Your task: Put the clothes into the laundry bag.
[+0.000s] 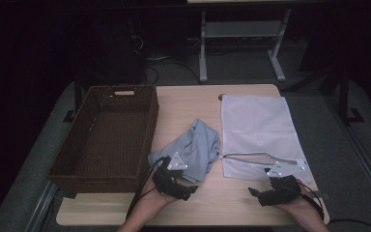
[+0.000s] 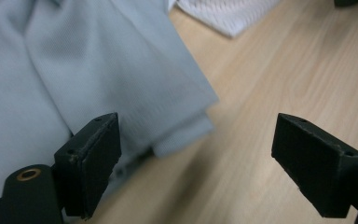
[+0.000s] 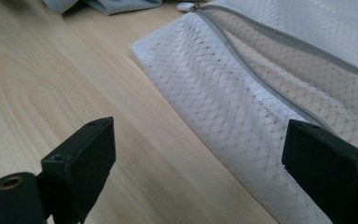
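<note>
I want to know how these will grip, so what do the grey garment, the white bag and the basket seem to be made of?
Grey garment: soft matte knit, going by its fine weave and limp folds.
White bag: thin synthetic-looking mesh with a diamond net pattern and a grey zip.
Basket: dark brown woven wicker or similar; its strands show along the walls.

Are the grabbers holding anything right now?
No. Both the left gripper and right gripper have jaws open: one near the crumpled light blue cloth, one near the white mesh zipper bag.
</note>
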Demonstrator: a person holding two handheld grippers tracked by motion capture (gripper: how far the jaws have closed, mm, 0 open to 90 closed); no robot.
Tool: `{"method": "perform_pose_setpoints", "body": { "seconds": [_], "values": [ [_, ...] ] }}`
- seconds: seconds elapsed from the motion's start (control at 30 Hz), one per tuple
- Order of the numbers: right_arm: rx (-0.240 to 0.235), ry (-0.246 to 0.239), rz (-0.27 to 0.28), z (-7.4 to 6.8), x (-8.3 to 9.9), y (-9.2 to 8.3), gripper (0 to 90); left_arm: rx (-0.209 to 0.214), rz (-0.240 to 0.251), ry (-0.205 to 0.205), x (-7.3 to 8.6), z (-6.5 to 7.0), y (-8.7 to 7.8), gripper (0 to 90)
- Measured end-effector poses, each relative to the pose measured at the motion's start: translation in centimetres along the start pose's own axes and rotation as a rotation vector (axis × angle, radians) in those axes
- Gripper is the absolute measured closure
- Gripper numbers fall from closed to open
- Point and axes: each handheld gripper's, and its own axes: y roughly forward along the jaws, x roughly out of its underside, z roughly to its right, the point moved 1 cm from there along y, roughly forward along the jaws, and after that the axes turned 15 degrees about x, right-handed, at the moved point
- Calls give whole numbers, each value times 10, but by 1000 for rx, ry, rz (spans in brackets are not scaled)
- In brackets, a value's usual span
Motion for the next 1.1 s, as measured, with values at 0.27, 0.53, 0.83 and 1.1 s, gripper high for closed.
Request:
{"method": "perform_pose_setpoints", "body": {
  "seconds": [0.27,0.53,0.83,1.1],
  "values": [
    [21,30,1,9,-1,-4,300,5,-28,-12,17,2,2,147],
    [56,73,-36,34,3,-4,678,9,-29,-12,18,-2,2,147],
    [141,82,-89,63,12,-2,899,18,-27,-17,19,-4,1,147],
    [150,75,-136,71,19,6,898,24,-30,-24,20,-6,1,147]
  ]
}}
